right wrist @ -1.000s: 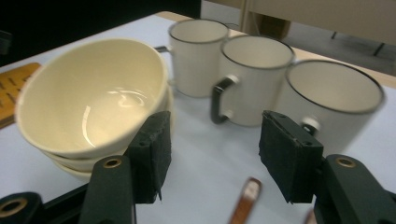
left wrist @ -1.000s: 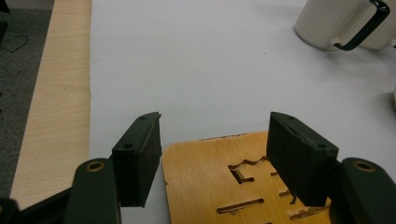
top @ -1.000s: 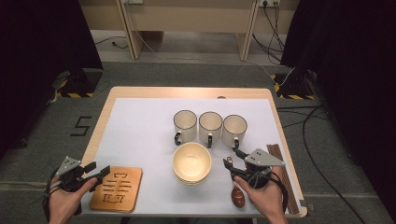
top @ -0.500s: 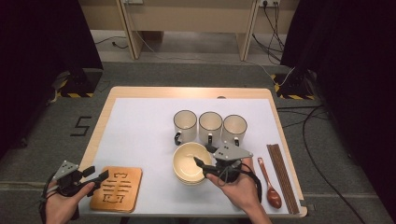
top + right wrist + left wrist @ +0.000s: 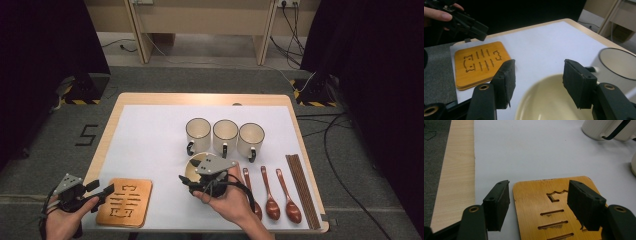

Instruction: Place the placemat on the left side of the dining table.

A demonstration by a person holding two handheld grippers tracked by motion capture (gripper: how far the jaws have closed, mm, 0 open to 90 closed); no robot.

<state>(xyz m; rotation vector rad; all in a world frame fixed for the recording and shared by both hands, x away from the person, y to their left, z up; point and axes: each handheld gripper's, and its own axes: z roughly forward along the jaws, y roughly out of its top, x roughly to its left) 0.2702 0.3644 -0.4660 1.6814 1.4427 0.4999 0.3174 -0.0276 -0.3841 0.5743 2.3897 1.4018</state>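
Your left gripper [image 5: 102, 192] hovers at the table's [image 5: 150, 100] near-left corner with its jaws spread wide and empty, poised over the near edge of the bamboo trivet [image 5: 125, 202] lying flat on the white sheet [image 5: 150, 135]. Further right, your right gripper [image 5: 189, 181] is also spread and holding nothing, its jaws straddling the rim of the cream bowl [image 5: 544, 100], which sits just in front of three mugs [image 5: 225, 135], while three wooden spoons [image 5: 272, 192] and chopsticks [image 5: 302, 190] lie beside your right hand [image 5: 232, 197]
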